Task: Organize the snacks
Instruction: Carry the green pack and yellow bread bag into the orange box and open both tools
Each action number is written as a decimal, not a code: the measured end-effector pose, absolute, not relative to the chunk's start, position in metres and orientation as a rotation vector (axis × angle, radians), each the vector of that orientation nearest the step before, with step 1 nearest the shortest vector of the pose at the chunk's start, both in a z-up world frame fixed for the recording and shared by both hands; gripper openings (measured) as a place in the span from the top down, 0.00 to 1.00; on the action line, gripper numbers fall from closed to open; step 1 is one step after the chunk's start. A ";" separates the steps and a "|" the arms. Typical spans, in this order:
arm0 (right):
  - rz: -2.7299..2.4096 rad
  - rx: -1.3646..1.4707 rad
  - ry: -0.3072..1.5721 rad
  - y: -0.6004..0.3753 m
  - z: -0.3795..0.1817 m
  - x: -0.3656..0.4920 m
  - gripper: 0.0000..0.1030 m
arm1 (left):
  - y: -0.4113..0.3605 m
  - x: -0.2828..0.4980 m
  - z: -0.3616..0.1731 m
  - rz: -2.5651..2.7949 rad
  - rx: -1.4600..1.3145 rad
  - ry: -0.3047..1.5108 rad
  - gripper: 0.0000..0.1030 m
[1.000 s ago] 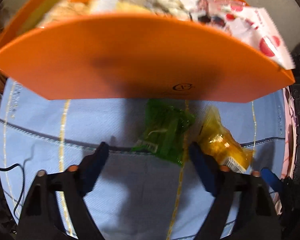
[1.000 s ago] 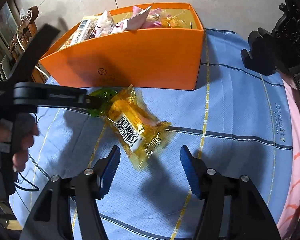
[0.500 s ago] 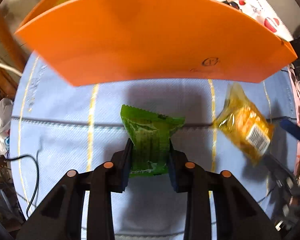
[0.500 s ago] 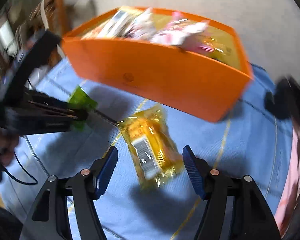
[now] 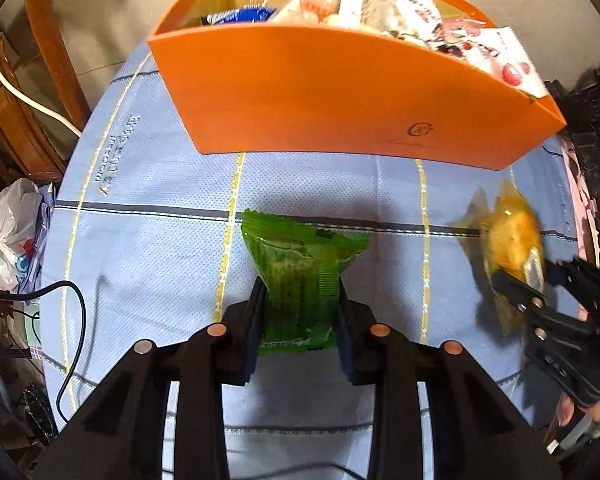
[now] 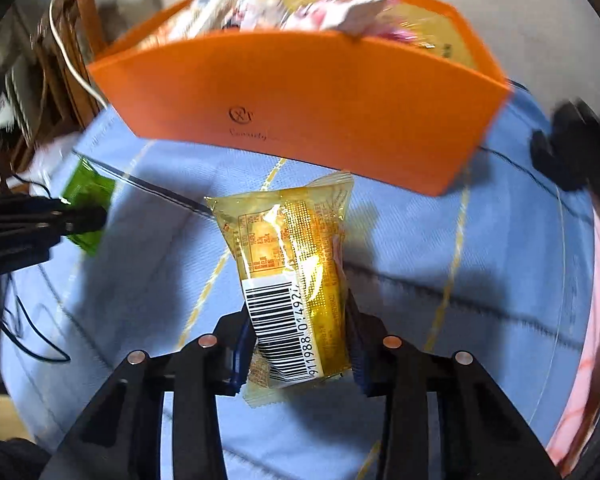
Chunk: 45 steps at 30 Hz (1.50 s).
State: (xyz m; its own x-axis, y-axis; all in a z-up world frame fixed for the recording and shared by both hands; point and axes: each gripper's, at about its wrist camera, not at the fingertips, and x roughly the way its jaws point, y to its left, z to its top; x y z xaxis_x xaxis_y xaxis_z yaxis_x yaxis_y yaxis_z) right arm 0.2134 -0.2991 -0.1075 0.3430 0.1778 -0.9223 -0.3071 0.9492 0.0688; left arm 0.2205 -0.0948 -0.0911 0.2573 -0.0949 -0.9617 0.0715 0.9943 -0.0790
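Note:
A green snack packet point(image 5: 296, 264) stands between the fingers of my left gripper point(image 5: 300, 300), which is shut on its lower half just above the blue tablecloth. My right gripper point(image 6: 298, 320) has its jaws closing, and the pads press the sides of a yellow snack packet point(image 6: 292, 264) with its barcode facing up. Behind both stands an orange box point(image 5: 320, 92) filled with several wrapped snacks. In the left wrist view the yellow packet point(image 5: 512, 240) and the right gripper point(image 5: 540, 280) sit at the far right. In the right wrist view the green packet point(image 6: 88, 196) shows at the left.
The blue tablecloth point(image 5: 140, 240) with yellow stripes covers the table. A white plastic bag point(image 5: 4, 236) and a black cable point(image 5: 72, 320) lie past its left edge. Dark carved furniture point(image 5: 596, 120) stands close on the right, wooden furniture on the left.
My left gripper shut on the green packet and drew back from the orange box. My right gripper moved over the yellow packet and its jaws came in onto it.

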 end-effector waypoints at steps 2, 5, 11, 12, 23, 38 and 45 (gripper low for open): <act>0.301 -0.083 1.160 -0.308 -0.098 0.197 0.62 | -0.091 0.215 -0.083 -0.118 -0.025 1.297 0.70; 0.261 -0.015 1.118 -0.324 -0.082 0.181 0.61 | -0.090 0.212 -0.066 -0.122 -0.010 1.260 0.70; 0.222 0.115 1.032 -0.354 -0.043 0.169 0.61 | -0.078 0.205 -0.029 -0.134 -0.020 1.195 0.70; 0.224 0.116 1.018 -0.354 -0.036 0.169 0.61 | -0.076 0.204 -0.022 -0.133 -0.019 1.186 0.70; 0.244 0.078 0.884 -0.334 0.020 0.187 0.61 | -0.077 0.225 0.045 -0.146 -0.013 1.084 0.70; 0.214 0.083 0.797 -0.331 0.052 0.264 0.61 | -0.093 0.307 0.073 -0.164 -0.047 1.038 0.70; 0.187 0.141 0.843 -0.318 0.035 0.323 0.29 | -0.101 0.357 0.056 -0.117 -0.090 1.063 0.04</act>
State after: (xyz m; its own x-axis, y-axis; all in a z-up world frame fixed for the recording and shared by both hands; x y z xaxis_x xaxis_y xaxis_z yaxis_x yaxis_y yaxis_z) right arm 0.3226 -0.3181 0.0346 0.6503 0.2199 -0.7271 -0.1082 0.9742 0.1978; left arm 0.3567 -0.1006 0.0564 0.4809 -0.1390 -0.8657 0.0525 0.9901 -0.1298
